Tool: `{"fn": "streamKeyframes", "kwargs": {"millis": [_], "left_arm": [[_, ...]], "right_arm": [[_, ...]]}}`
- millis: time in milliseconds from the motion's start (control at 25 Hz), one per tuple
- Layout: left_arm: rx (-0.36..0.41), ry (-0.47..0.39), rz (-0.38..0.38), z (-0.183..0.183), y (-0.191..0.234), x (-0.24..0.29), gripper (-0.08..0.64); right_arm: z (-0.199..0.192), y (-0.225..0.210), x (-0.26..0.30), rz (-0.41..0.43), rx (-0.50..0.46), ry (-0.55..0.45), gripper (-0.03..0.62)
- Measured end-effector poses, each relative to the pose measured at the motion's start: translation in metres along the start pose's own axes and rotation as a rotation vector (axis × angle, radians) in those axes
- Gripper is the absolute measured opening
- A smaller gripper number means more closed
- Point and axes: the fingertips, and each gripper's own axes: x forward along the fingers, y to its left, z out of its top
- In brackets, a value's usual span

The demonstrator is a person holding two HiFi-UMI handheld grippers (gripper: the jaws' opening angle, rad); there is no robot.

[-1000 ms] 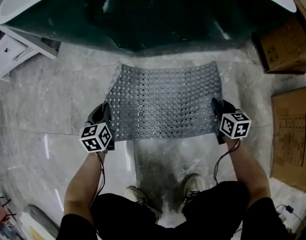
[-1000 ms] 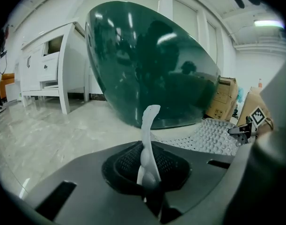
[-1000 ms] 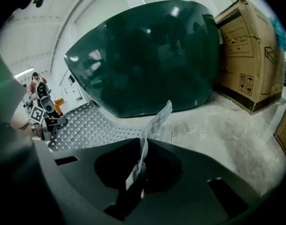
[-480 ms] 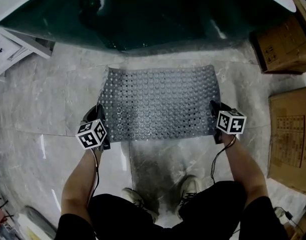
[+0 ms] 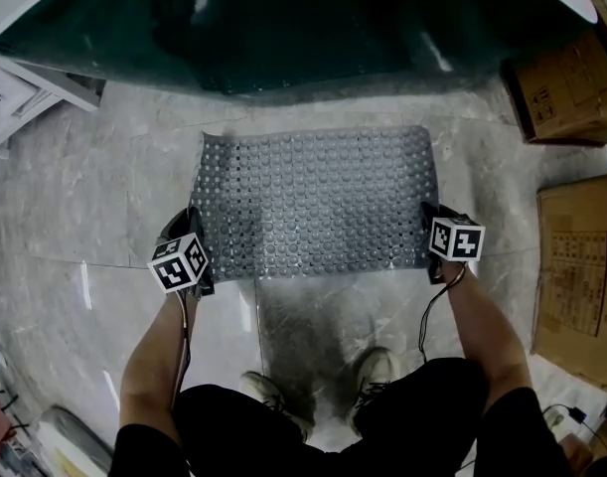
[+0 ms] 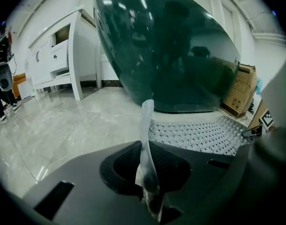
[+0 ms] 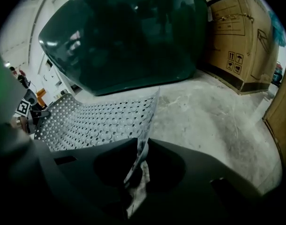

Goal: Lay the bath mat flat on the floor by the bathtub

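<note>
The grey studded bath mat (image 5: 318, 202) is stretched between the two grippers, out in front of both. The left gripper (image 5: 195, 235) is clamped on the mat's near left corner and the right gripper (image 5: 429, 231) on its near right corner. In each gripper view a thin edge of the mat stands upright between closed jaws.

The mat's long axis runs straight from one gripper to the other, parallel to the side of the dark green bathtub (image 5: 303, 28). Its short sides point away from the grippers toward the tub. The far edge lies close to the tub's foot, low over the marble floor (image 5: 84, 197), while the gripped corners are lifted a little.

Cardboard boxes (image 5: 561, 78) stand beyond the right gripper, and a white cabinet (image 5: 20, 87) stands beyond the left gripper.
</note>
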Motion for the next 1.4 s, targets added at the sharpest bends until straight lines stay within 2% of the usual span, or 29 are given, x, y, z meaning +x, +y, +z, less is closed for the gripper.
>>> {"fn": "streamKeyframes", "kwargs": {"millis": [280,440,720,920,1080,1160,1200,1240,1280,1400], "left_arm": [[0.011,-0.011,0.034,0.002,0.001,0.004,0.061],[0.017,-0.018,0.015,0.004,-0.005,0.005,0.067],[0.025,-0.032,-0.012,0.009,-0.012,0.003,0.069],[0.026,-0.041,-0.026,0.013,-0.017,-0.001,0.069],[0.03,-0.058,-0.042,0.018,-0.023,-0.006,0.069],[0.033,-0.068,-0.053,0.021,-0.026,-0.009,0.069],[0.035,-0.072,-0.059,0.022,-0.028,-0.01,0.069],[0.036,-0.074,-0.066,0.024,-0.03,-0.012,0.069],[0.038,-0.076,-0.075,0.024,-0.033,-0.013,0.067],[0.061,-0.081,-0.103,0.028,-0.044,-0.018,0.05]], "right_arm": [[-0.012,-0.014,0.007,-0.051,-0.061,0.057,0.148],[-0.009,-0.021,0.007,-0.079,-0.047,0.048,0.199],[-0.001,-0.028,0.002,-0.136,-0.038,0.014,0.232],[0.007,-0.025,-0.003,-0.138,-0.048,-0.016,0.23],[0.016,-0.011,-0.007,-0.109,-0.063,-0.049,0.23],[0.022,0.003,-0.009,-0.072,-0.073,-0.066,0.217],[0.025,0.012,-0.01,-0.046,-0.084,-0.073,0.18],[0.029,0.023,-0.012,-0.017,-0.101,-0.081,0.07],[0.032,0.034,-0.014,0.012,-0.123,-0.09,0.035],[0.044,0.07,-0.021,0.108,-0.212,-0.129,0.018]]}}
